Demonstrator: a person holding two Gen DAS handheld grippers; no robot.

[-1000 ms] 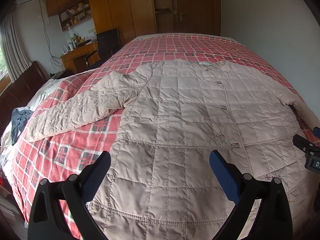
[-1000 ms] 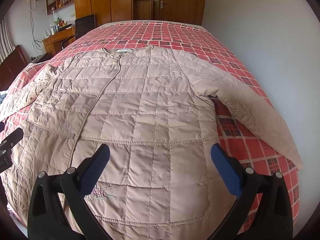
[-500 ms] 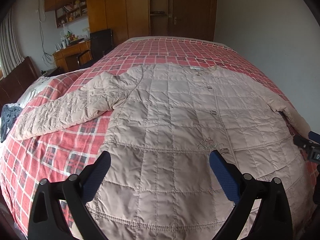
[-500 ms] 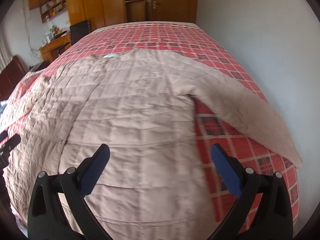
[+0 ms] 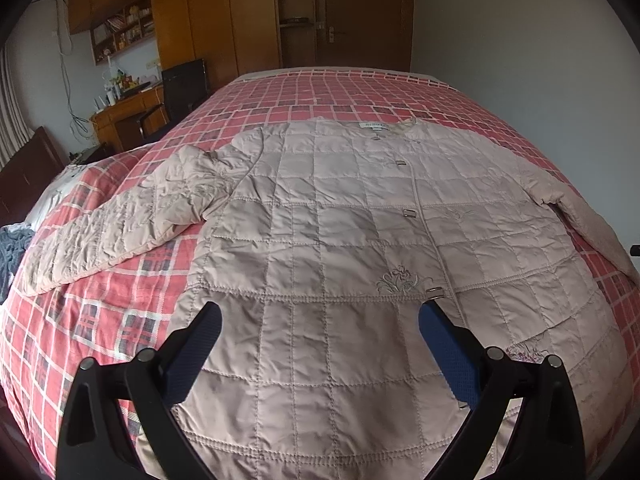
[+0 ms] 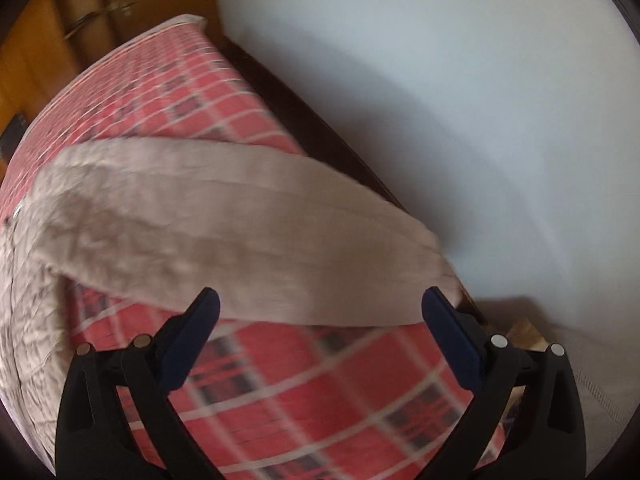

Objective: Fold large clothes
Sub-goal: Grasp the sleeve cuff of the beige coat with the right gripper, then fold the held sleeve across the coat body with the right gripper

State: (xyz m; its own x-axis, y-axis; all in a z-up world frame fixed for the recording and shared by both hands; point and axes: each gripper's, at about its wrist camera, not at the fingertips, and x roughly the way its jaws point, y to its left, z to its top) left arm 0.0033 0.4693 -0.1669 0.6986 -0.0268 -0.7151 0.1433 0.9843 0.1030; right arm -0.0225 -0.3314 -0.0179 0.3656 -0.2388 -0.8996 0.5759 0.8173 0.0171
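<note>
One quilted jacket (image 5: 340, 240) lay spread flat and face up across the checked bedspread (image 5: 340, 92), collar at the far end and hem nearest the left gripper (image 5: 320, 344), which hung above the lower front with its jaws spread wide and nothing between them. A second earlier the right gripper (image 6: 320, 320) had looked over the jacket's body from the hem side; since then it had swung hard to its right and dropped low, so that the right sleeve (image 6: 240, 236) now filled the space just ahead of its fingers, the cuff end lying near the bed's edge by the wall (image 6: 440, 80). Its jaws were also spread and empty, and the view was blurred with motion. The left view had only lifted a little. I judged the first fold was starting with that sleeve, to be gripped near the cuff and carried inward over the chest; nothing had been folded yet.
</note>
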